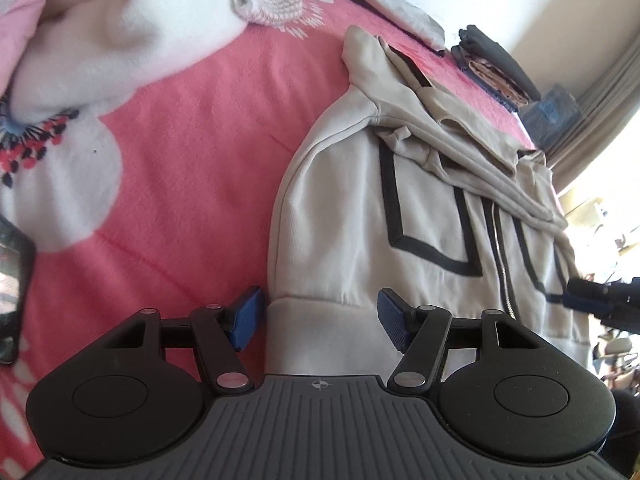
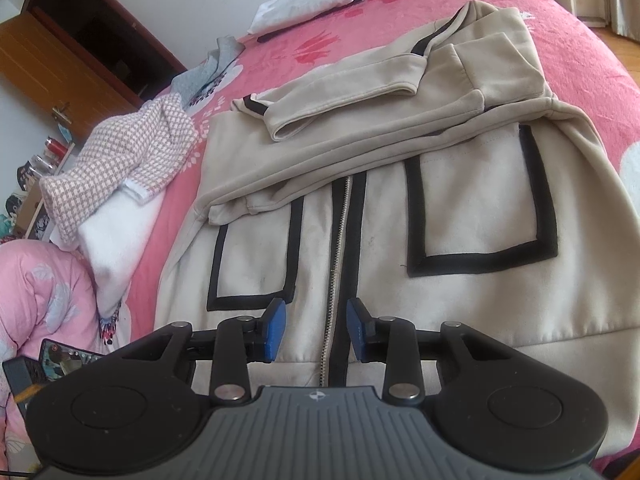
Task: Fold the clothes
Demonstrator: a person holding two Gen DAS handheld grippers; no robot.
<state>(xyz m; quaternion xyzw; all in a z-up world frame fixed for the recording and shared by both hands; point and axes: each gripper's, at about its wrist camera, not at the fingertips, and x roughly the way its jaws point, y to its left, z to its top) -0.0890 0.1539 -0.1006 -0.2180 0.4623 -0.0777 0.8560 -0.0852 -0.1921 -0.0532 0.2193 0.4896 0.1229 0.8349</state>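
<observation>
The beige jacket (image 2: 400, 216) is spread mid-frame on the pink bed (image 1: 180, 140), sleeves folded in; the hem is straddled by the released left tool (image 1: 320, 318) and right tool (image 2: 316, 330); a hem grasp is called for next.

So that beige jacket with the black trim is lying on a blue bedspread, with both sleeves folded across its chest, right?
Not quite: the bedspread is pink with white flowers, not blue. The rest holds: the beige jacket has black trim and both sleeves are folded across its chest. The right wrist view shows it best.
</observation>
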